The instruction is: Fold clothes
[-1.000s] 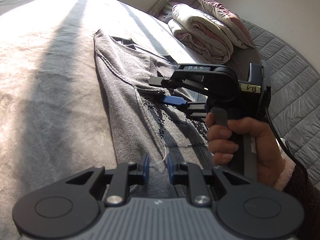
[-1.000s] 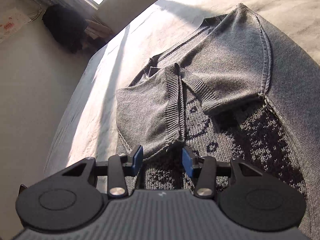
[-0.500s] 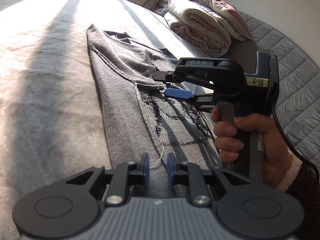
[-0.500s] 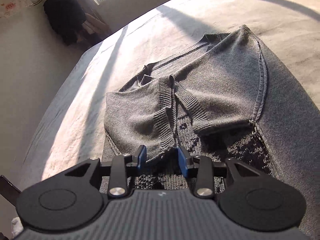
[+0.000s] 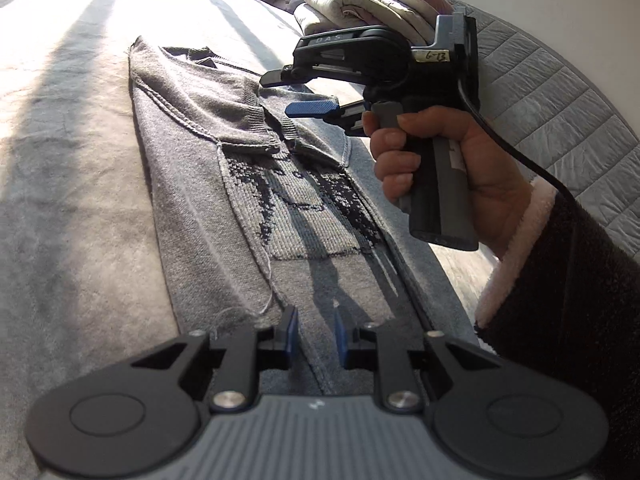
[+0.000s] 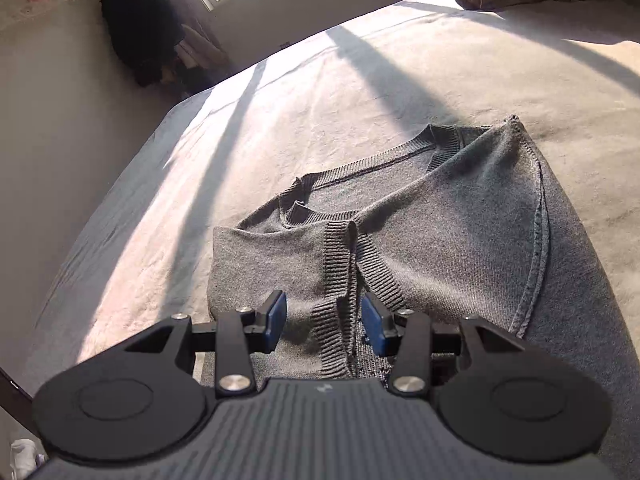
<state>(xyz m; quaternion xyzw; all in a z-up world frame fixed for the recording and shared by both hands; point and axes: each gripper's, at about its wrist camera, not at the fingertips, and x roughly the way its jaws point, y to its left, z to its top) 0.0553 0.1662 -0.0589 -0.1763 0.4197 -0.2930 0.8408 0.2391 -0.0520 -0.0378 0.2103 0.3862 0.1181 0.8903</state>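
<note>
Right wrist view: grey sweater (image 6: 460,248) flat on bed (image 6: 320,112), both sleeves folded inward, cuffs meeting mid-chest. Right tool (image 6: 323,322) apart, empty, raised over cuffs. Left tool (image 5: 312,338) narrowly parted, nothing clamped, low near hem. Sleeve step likely finished; next, probably grip hem at both corners and fold toward collar.

A grey knitted sweater (image 6: 460,240) lies flat on the bed (image 6: 360,80), partly in sunlight and partly in shadow. Both sleeves are folded inward across its body, their ribbed cuffs (image 6: 340,280) meeting side by side near the middle. Below the cuffs a panel of dark speckled pattern (image 5: 304,204) shows. The ribbed neckline lies at the far end.
</note>
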